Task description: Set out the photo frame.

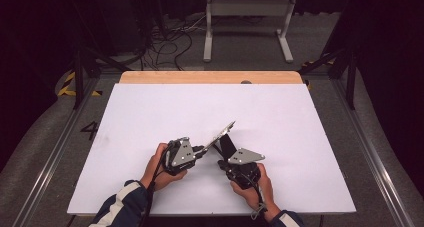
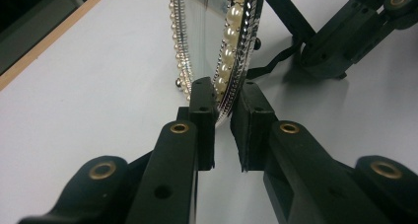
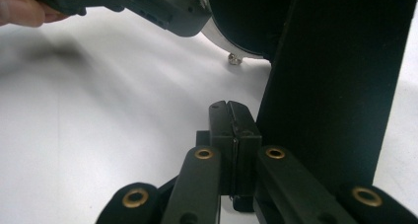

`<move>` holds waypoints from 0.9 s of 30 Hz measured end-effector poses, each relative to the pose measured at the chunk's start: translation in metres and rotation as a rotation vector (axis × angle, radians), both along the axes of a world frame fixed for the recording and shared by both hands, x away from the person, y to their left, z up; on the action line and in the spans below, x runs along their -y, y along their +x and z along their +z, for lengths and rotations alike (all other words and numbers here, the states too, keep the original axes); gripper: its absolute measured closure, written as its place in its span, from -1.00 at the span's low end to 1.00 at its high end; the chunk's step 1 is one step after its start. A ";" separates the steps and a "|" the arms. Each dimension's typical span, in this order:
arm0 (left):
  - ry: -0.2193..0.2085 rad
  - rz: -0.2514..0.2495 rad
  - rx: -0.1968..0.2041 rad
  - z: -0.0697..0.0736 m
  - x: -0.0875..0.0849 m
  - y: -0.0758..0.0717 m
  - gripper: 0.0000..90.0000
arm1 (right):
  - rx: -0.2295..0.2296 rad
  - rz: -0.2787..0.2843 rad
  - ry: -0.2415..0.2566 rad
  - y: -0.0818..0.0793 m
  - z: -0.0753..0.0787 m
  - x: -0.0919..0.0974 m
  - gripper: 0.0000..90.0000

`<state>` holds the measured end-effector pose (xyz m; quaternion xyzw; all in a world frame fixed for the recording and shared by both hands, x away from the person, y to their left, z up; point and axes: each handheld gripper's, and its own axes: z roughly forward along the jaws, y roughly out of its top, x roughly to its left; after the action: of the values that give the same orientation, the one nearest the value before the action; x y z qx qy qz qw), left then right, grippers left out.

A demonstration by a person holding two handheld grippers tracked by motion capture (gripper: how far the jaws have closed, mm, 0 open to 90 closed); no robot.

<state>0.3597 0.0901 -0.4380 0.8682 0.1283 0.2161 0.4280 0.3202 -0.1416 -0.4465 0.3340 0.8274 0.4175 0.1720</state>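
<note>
The left tongs (image 2: 223, 118) grip the pearl-rimmed mirror (image 1: 218, 135), tilted toward the tabletop's (image 1: 150, 112) far-right corner; the closed, empty right tongs (image 3: 230, 110) are beside its black stand (image 3: 335, 76).

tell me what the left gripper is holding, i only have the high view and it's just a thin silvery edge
Observer: In the left gripper view the left gripper clamps the rim of an oval mirror edged with white pearls and silver beading.
Operator: is it standing on anything
Observer: A small silver ball foot at the frame's bottom edge looks to rest on the white table.
Operator: and the right gripper, open or closed
Observer: In the right gripper view the right gripper is shut with its pads pressed together, nothing between them.
Operator: what's next to it
Observer: The mirror's flat black stand leg rises just beside it.
</note>
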 end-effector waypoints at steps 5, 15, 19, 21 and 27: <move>-0.022 0.004 -0.028 -0.005 0.001 0.004 0.71 | 0.000 0.005 -0.005 0.000 0.000 0.000 1.00; -0.040 0.014 -0.054 -0.011 0.003 0.010 0.67 | -0.003 0.015 -0.013 0.001 0.001 0.001 1.00; -0.027 0.004 -0.042 -0.010 0.003 0.009 0.68 | -0.009 0.012 -0.016 0.002 0.001 0.003 1.00; -0.016 -0.007 -0.032 -0.008 0.003 0.007 0.70 | -0.008 0.012 -0.015 0.003 0.001 0.004 1.00; 0.003 -0.019 -0.020 -0.008 0.008 0.004 0.71 | -0.014 -0.003 -0.019 0.005 0.002 0.009 1.00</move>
<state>0.3635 0.0826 -0.4456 0.8720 0.1238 0.2035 0.4276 0.3250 -0.1503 -0.4445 0.3364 0.8319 0.4072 0.1701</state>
